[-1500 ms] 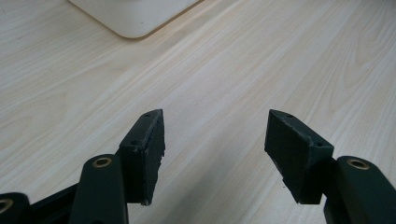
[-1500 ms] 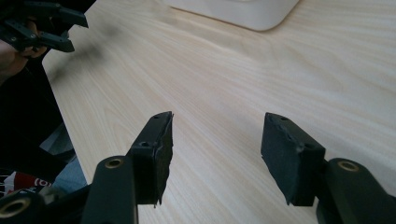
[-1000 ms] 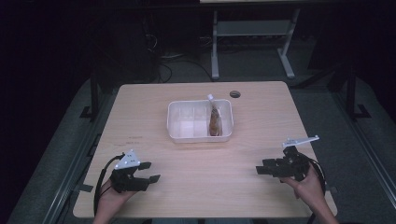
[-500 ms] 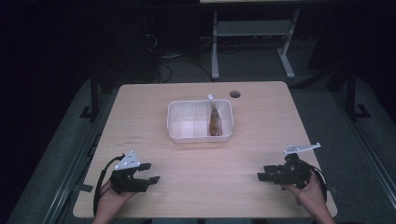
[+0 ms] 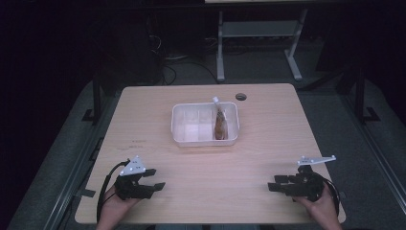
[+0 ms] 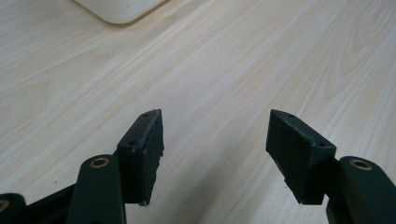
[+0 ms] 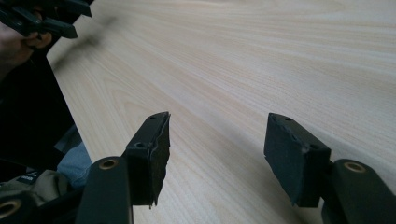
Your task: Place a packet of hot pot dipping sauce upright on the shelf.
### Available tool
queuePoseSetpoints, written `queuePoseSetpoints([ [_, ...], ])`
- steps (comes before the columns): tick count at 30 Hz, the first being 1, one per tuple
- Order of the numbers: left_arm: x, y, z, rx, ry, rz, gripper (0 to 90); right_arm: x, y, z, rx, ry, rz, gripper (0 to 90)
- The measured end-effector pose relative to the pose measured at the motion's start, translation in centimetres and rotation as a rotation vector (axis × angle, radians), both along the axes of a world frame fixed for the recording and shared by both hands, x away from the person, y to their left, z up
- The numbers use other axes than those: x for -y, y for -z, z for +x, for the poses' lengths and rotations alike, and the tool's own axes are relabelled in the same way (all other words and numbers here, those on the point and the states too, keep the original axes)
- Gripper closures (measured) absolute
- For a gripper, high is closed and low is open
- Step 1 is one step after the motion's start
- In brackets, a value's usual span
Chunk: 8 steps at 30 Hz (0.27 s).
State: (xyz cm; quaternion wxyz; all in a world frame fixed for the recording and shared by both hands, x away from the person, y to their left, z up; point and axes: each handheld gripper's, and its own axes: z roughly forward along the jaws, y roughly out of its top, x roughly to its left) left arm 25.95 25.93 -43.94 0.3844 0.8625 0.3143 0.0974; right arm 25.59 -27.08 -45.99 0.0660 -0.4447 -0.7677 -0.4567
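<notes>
A white compartment tray (image 5: 182,125) sits mid-table, and a brown item (image 5: 220,128) lies in its right-hand section with a pale end at the far rim. My left gripper (image 5: 159,178) rests near the front left edge, jaws open and pointing right, nothing between them. In the left gripper view, the left gripper (image 6: 215,140) stands open over bare wood, with a corner of the tray (image 6: 121,9) at the top. My right gripper (image 5: 273,183) rests at the front right, open and pointing left. In the right gripper view, the right gripper (image 7: 217,140) is empty, with the left gripper (image 7: 42,18) far off.
The wooden table (image 5: 268,139) has a small dark round hole (image 5: 241,97) near its far edge. A metal stand (image 5: 258,33) and cables are on the dark floor behind. The table's front edge runs close under both hands.
My right gripper has drawn back toward the front edge and slightly left. The left gripper and the tray have stayed put.
</notes>
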Motion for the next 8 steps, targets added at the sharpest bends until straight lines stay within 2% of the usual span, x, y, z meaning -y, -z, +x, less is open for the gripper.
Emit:
queuePoseSetpoints([
  [8, 0.21, -0.03, -0.09, 0.004, 0.005, 0.0, 35.3, 0.26, 0.11, -0.74, 0.028, 0.016, 0.007, 40.0],
])
